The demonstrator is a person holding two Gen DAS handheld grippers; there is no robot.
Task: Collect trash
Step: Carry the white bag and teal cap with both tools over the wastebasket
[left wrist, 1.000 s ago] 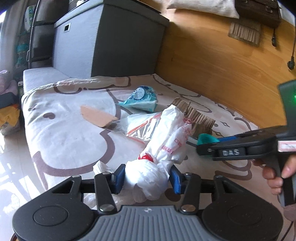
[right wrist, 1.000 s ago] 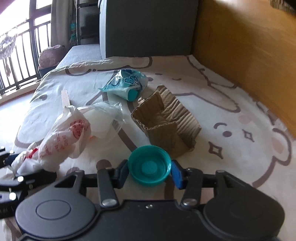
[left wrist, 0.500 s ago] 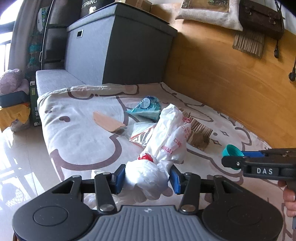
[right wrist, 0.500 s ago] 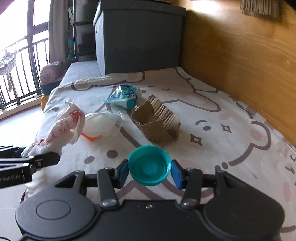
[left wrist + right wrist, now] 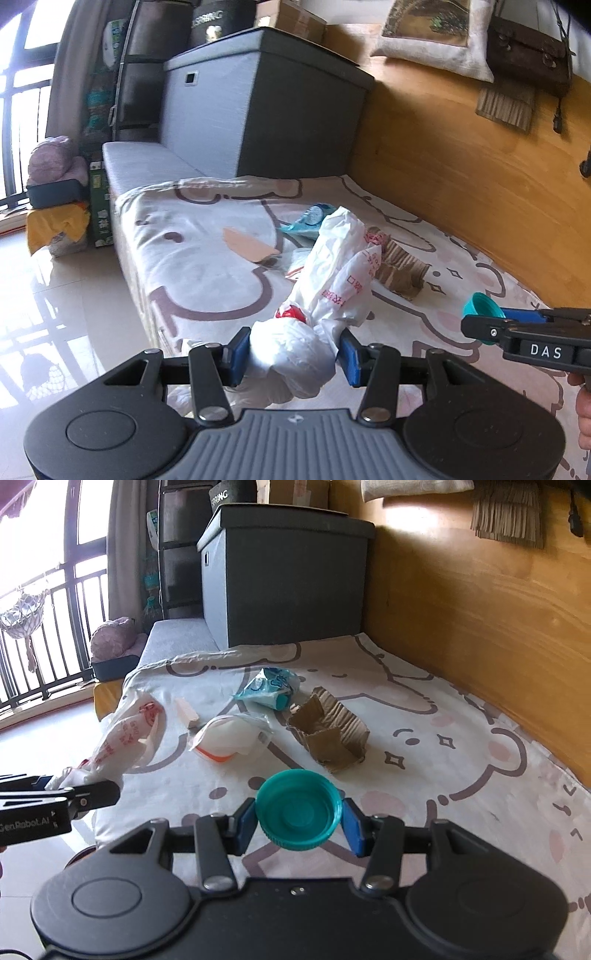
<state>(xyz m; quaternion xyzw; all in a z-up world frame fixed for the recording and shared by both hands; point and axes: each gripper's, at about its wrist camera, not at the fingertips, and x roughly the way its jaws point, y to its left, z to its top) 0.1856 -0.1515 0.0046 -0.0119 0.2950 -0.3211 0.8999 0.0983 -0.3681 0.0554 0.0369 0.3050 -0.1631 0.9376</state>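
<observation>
My left gripper (image 5: 291, 354) is shut on a white plastic bag with red print (image 5: 332, 280) and holds it above the bed's near edge; the bag also shows in the right wrist view (image 5: 122, 738). My right gripper (image 5: 298, 825) is shut on a teal bottle cap (image 5: 298, 808), also seen in the left wrist view (image 5: 482, 310). On the cartoon-print bedsheet (image 5: 406, 709) lie a torn cardboard piece (image 5: 328, 731), a blue-and-white wrapper (image 5: 269, 686), a clear plastic packet with orange edge (image 5: 229, 736) and a tan card strip (image 5: 249, 245).
A dark grey storage box (image 5: 288, 576) stands at the bed's far end. A wooden wall panel (image 5: 480, 602) runs along the right. Tiled floor (image 5: 55, 314) lies left of the bed, with bundles and boxes (image 5: 59, 206) by a balcony railing (image 5: 37, 627).
Both grippers have pulled back and risen from the bed with the bag and the cap still held. The trash on the sheet now lies farther away.
</observation>
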